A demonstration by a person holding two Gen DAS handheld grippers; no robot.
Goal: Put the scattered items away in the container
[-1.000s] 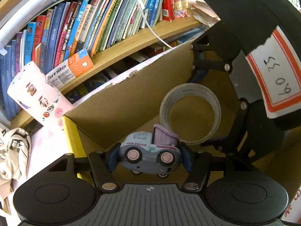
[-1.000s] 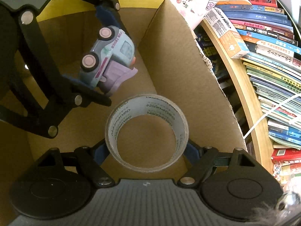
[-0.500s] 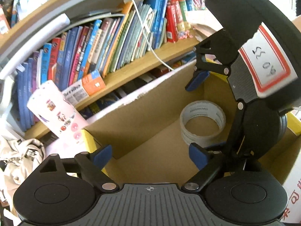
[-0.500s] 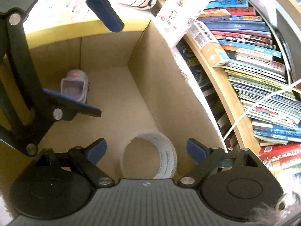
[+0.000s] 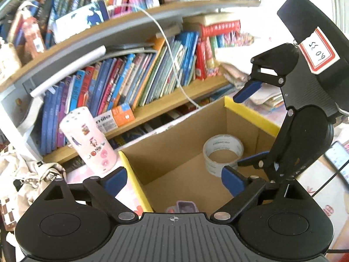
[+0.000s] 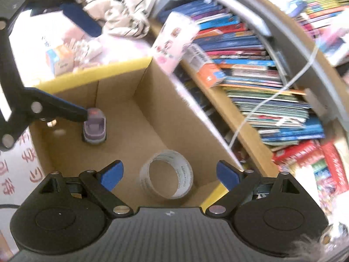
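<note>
1. Your left gripper (image 5: 173, 180) has its blue-padded jaws spread wide with nothing between them, and your right gripper (image 6: 169, 174) is the same. Both hang above the open brown cardboard box with yellow-taped rim (image 6: 98, 74).

2. The roll of clear packing tape (image 6: 168, 174) stands on its edge on the box floor near one end wall. The small lilac-and-grey toy truck (image 6: 94, 128) sits on its wheels at the other end, well apart from the roll.

3. The roll could trundle off or topple if a finger or the box gets bumped. It stays in the box either way, so this is a small matter.

4. The right gripper's lower finger (image 5: 253, 160) sits close to the box's inner wall in the left wrist view. Lifting at a slant could hook the rim and drag or tip the box.

5. The pink printed cylinder (image 5: 89, 139) leans against the wooden bookshelf (image 5: 174, 102) just beside the box corner. A sideways swing could knock it over.

6. The white cable (image 5: 174, 61) hanging across the books could snag a finger.
</note>
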